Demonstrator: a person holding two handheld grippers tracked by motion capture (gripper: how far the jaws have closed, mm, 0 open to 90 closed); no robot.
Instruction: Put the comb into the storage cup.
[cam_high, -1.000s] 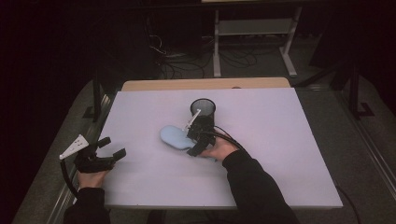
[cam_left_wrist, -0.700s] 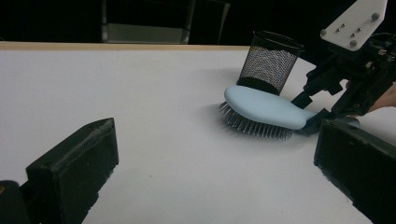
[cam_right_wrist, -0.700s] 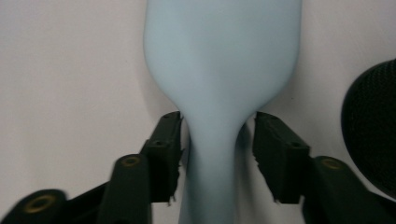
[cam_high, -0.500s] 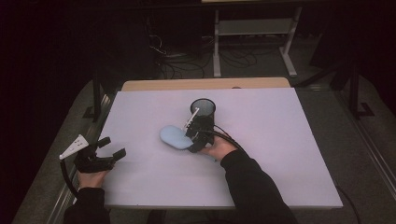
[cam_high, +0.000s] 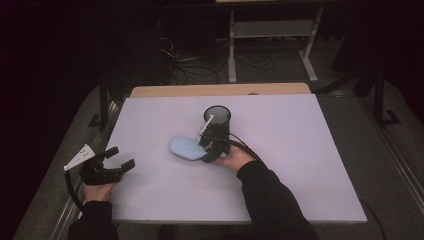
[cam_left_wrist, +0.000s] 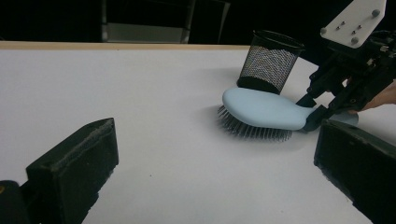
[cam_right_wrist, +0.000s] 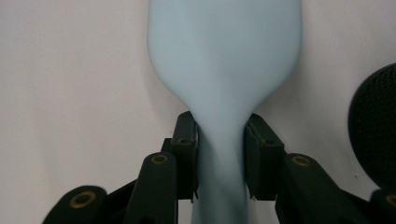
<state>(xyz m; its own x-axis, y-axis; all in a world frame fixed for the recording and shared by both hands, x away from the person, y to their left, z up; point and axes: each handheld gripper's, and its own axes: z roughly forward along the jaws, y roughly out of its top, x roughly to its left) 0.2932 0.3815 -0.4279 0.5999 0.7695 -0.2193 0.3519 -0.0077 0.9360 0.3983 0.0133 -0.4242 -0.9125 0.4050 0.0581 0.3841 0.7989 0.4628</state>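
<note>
A pale blue hairbrush (cam_high: 184, 147) lies bristles down on the white table top (cam_high: 300, 150), next to a black mesh cup (cam_high: 217, 116). My right gripper (cam_high: 205, 154) has just been closing its jaws, and they now clamp the brush's narrow handle (cam_right_wrist: 222, 154) from both sides. The brush head (cam_right_wrist: 224, 56) stretches away ahead of it, and the cup's rim (cam_right_wrist: 376, 126) shows at the right edge. My left gripper (cam_high: 121, 157) stands open near the table's left front, level above the surface. Nothing is between its jaws, and it faces the brush (cam_left_wrist: 261, 109) and the cup (cam_left_wrist: 271, 60).
A strip of bare wood (cam_high: 220, 90) runs along the table's far edge. Behind it are a metal stand (cam_high: 270, 45) and cables on a dark floor. A black cable (cam_high: 245, 147) trails from the right gripper over the sleeve.
Both hands stay where they were. The right gripper's jaws have drawn in around the brush handle; brush and cup have not shifted.
</note>
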